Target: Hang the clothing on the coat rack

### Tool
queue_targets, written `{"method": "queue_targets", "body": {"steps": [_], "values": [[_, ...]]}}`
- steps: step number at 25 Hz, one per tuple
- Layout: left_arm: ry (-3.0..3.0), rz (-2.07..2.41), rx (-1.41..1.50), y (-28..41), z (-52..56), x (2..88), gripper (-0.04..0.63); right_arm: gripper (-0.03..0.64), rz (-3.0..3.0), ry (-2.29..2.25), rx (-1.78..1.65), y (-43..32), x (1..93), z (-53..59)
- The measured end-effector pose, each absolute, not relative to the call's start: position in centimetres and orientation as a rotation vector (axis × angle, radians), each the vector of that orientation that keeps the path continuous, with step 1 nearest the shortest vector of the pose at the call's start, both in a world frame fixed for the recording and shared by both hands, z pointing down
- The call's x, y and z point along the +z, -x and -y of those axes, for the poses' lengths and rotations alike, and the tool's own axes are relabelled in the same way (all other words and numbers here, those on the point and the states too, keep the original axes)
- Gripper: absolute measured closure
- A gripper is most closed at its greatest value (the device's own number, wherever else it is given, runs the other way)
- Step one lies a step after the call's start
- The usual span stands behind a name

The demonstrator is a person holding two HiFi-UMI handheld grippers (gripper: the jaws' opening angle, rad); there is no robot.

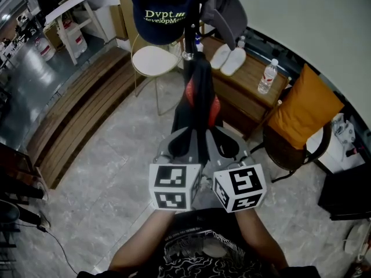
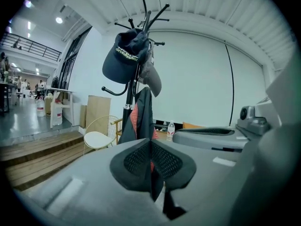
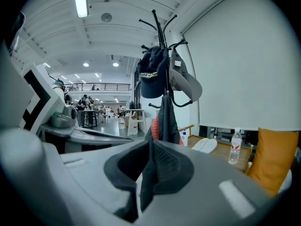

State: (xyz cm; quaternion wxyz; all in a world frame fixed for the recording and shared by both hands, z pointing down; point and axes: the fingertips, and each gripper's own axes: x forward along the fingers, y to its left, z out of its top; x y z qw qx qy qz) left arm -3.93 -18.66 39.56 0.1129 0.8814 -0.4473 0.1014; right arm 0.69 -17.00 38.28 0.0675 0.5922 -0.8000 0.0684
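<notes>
While gripping the dark red-lined garment (image 1: 198, 97), draped down the coat rack (image 1: 189, 39) at frame centre, with left gripper (image 1: 181, 148) and right gripper (image 1: 223, 148) both clenched on its lower folds, confirm top caught on a hook, ease slack, release together.

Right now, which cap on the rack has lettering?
The navy cap, with pale print on its front; the grey cap to its right in the head view shows none.

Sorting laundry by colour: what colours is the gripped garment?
The garment is black with red, best in head view.
</notes>
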Motion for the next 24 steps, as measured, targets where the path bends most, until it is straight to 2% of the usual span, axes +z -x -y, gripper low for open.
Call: {"method": "queue_targets", "body": {"steps": [24], "values": [[-2.623,1.281,0.283,3.5,16.0,39.3,0.591,0.595,2.425,-1.8,0.203,-0.5,37.9,14.5]]}}
